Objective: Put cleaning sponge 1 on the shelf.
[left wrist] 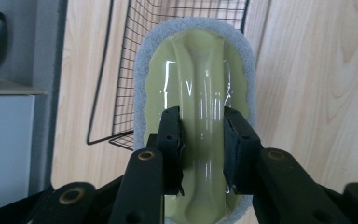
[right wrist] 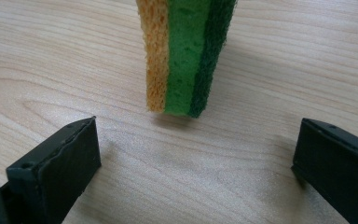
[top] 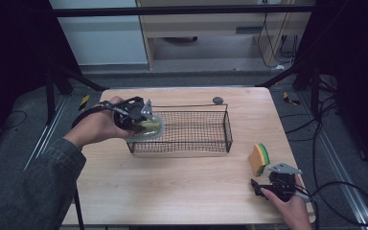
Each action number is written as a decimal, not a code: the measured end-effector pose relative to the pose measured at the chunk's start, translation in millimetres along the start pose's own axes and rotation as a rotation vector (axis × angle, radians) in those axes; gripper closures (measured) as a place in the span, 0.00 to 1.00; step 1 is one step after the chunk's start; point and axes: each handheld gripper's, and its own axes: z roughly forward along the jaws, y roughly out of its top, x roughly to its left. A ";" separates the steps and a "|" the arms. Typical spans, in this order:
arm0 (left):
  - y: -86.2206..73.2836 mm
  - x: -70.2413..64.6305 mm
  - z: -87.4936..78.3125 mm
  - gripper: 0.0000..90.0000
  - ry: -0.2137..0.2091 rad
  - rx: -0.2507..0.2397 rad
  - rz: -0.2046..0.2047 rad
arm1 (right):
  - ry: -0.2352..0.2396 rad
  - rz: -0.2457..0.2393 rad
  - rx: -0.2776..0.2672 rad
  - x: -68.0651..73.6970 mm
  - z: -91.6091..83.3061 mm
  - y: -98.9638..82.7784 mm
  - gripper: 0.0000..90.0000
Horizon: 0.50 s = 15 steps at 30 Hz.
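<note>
Scrubber clamped at the basket, sponge waiting ahead of open jaws

While the left hand (top: 98,125) reaches forward with its forearm angled inward, the left gripper (left wrist: 203,140) has its jaws clamped on the handle of the yellow-green scrubber (left wrist: 196,93), held at the wire basket (top: 191,127) rim. Low on the surface (top: 172,182), the right gripper (right wrist: 196,163) rests with jaws apart, the sponge (right wrist: 184,56) upright just ahead.

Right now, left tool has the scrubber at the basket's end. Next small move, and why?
Probably carry it a little further over the black wire basket and lower it. The left tool is clamped on the yellow-green handle of the grey-edged scrubber, held at the basket's left end.
</note>
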 end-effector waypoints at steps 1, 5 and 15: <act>0.6 0.9 0.2 0.78 0.003 -0.006 -0.005 | 0.000 0.000 0.000 0.0 0.0 0.0 0.01; 3.6 3.6 0.3 0.78 0.003 -0.018 0.017 | 0.000 0.000 0.000 0.0 0.0 0.0 0.01; 11.0 8.4 3.9 0.78 0.008 -0.022 0.031 | 0.000 -0.002 0.001 -0.1 0.1 0.2 0.01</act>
